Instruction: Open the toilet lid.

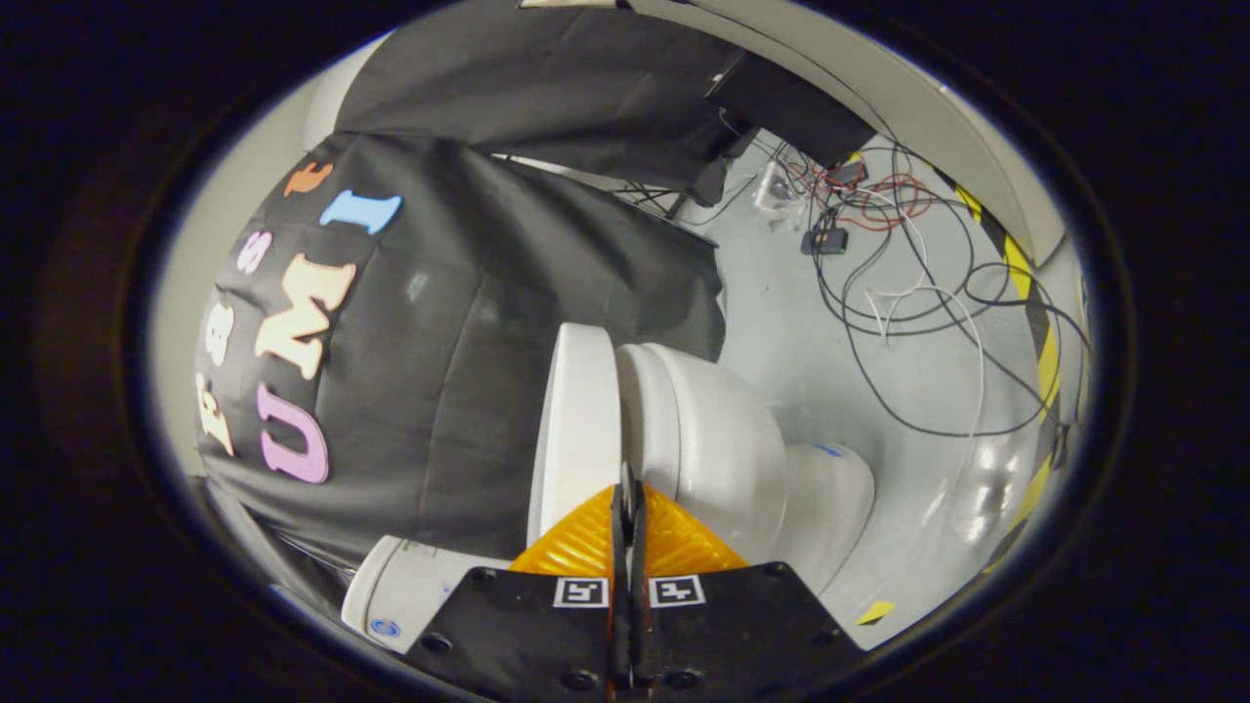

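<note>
The view is rolled sideways, so the white toilet appears lying on its side just beyond my fingers. Its lid (pixel 576 430) is the flat white slab on the wall side. The seat and bowl (pixel 713 439) lie against it on the floor side, with only a thin dark seam between them. The tank (pixel 400 596) shows beside the fingers, near the black cloth. My gripper (pixel 626 488) is shut, fingers pressed together with nothing visible between them. The tips point at the seam between lid and seat. I cannot tell if they touch the rim.
The black cloth wall (pixel 469 322) hangs behind the toilet. On the grey floor (pixel 811 342) beyond the bowl lie tangled cables (pixel 908 293) and small electronic boxes (pixel 825 239). Yellow-black tape (pixel 1045 351) marks the floor's edge by a pale wall.
</note>
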The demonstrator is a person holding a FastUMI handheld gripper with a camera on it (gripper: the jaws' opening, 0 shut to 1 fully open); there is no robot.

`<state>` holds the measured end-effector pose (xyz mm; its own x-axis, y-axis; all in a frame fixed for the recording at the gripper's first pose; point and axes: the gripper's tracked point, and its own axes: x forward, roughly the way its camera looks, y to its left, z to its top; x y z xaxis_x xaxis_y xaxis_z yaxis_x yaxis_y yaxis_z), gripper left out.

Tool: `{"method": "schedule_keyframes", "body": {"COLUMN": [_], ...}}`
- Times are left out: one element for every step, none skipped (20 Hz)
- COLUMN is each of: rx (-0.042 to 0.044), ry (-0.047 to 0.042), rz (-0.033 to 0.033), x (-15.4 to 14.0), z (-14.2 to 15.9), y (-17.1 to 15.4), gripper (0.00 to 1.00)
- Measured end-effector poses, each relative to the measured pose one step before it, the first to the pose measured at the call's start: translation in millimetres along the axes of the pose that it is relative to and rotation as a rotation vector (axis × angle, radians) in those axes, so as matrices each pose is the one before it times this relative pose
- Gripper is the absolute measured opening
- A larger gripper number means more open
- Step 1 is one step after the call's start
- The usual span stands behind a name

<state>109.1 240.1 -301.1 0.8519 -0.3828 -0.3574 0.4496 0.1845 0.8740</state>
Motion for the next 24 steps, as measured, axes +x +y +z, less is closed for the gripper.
{"method": "schedule_keyframes", "body": {"rx": [-0.02647, -0.02273, -0.02628, -0.02616, -0.03744, -0.04892, -0.05257, -0.05318, -0.05571, -0.04719, -0.03741, -0.05326, -0.06974, -0.03108, -0.01477, -0.02103, -0.03322, -0.04914, -0.05384, -0.05168, -0.04859, -0.04021, -0.03235, -0.03021], "ry": [-0.00744, -0.00346, -0.01112, -0.00283, -0.00056, -0.00034, 0.00776, 0.00153, 0.00434, -0.00361, -0.01057, -0.01943, -0.01069, -0.00303, -0.00932, -0.01647, -0.00966, -0.00113, 0.00795, 0.0072, 0.00486, -0.00069, -0.00423, -0.00296], "rz": [-0.00438, -0.00011, 0.01015, 0.01277, 0.01144, 0.00285, -0.01113, -0.01063, -0.00824, -0.00273, -0.00148, -0.01829, -0.01891, 0.0027, 0.02981, 0.03136, 0.01952, 0.00873, 0.00339, 0.00748, 0.0116, 0.01432, 0.01638, 0.0155], "x": [-0.15, -2.38, -0.35, -2.73, -1.64, -2.69, -1.89, -1.29, -3.32, -3.48, -2.41, -1.96, -1.25, -4.53, -2.6, -4.25, -1.49, 0.84, -0.03, -2.14, -1.45, -1.98, -1.57, -0.9], "z": [2.04, 1.3, 1.17, 4.35, 3.83, 3.51, 3.02, 1.27, -1.13, 6.71, 2.6, 6.58, 1.9, 3.59, 6.48, 5.97, 6.04, 0.85, 3.21, 1.57, 3.37, 3.8, 3.83, 3.93], "y": [3.39, 10.27, 8.64, 9.14, 10.92, 8.2, 6.59, 5.12, 6.63, 8.81, 6.9, 5.17, 3.46, 6.77, 8.65, 12.97, 10.7, 7.35, 5.53, 4.46, 3.87, 5.53, 5.59, 5.8], "gripper": [0.01, 0.01, 0.01, 0.01, 0.01, 0.01, 0.01, 0.01, 0.01, 0.01, 0.01, 0.01, 0.01, 0.01, 0.01, 0.01, 0.01, 0.01, 0.01, 0.01, 0.01, 0.01, 0.01, 0.01]}}
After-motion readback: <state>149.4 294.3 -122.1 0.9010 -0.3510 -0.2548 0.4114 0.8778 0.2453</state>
